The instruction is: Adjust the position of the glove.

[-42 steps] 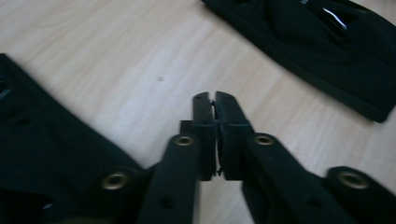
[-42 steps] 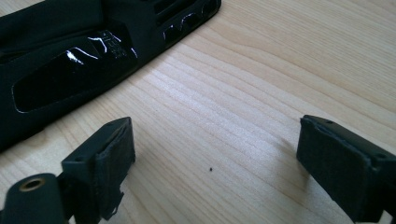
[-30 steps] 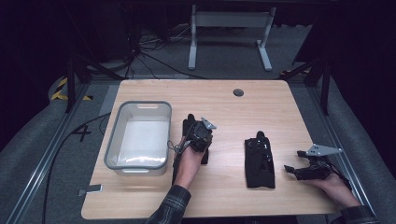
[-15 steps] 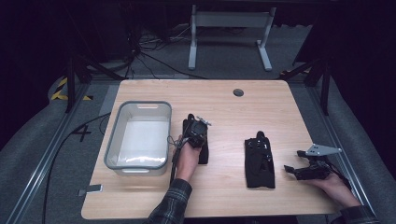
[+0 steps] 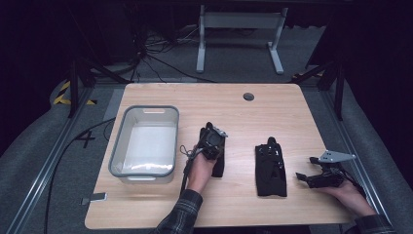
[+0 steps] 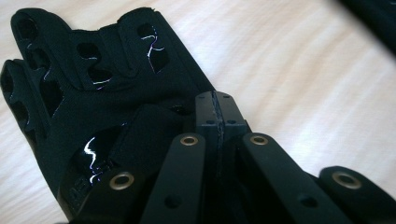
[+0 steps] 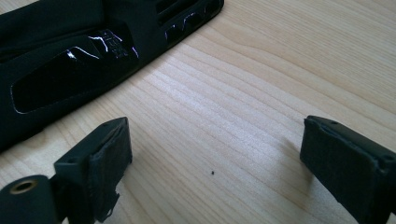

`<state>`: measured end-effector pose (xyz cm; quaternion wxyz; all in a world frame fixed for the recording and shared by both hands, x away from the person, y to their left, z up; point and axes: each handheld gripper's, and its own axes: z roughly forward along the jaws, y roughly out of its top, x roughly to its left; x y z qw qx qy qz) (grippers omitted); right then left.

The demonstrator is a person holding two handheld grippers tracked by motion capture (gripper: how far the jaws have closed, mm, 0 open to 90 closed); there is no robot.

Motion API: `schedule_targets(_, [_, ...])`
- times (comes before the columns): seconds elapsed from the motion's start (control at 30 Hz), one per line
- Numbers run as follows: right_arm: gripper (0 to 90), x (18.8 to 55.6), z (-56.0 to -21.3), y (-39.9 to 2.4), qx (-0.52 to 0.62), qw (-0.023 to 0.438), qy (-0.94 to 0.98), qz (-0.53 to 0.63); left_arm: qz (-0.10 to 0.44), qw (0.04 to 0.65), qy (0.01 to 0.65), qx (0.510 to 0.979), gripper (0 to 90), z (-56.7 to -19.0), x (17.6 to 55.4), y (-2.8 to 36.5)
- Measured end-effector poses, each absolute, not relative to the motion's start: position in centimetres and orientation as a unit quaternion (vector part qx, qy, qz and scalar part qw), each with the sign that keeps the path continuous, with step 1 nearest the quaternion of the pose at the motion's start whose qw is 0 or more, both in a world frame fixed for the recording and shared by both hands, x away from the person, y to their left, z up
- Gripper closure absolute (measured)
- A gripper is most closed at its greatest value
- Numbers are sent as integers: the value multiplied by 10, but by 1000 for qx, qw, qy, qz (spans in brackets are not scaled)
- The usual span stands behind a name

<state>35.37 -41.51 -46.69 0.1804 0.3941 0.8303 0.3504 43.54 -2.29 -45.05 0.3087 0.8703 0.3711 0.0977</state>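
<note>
Left gripper (image 6: 217,105) clenched, jaws pressed together, tips resting on left glove (image 6: 93,93) (no fabric visibly pinched). Glove flat mid-table, just right of tray (image 5: 117,146). Right gripper (image 7: 215,158) released, jaws wide, low over bare wood beside second glove (image 5: 270,163).

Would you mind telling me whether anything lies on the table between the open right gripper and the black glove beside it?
Nothing visible does. Bare tabletop separates the right gripper from the glove; its jaws stand open over bare wood.
</note>
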Motion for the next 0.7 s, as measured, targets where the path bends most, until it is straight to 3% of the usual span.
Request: schedule_targets(0.7, [87,355,-467,-414,391,181,831,351,47,333,306,890,900,-452,406,-71])
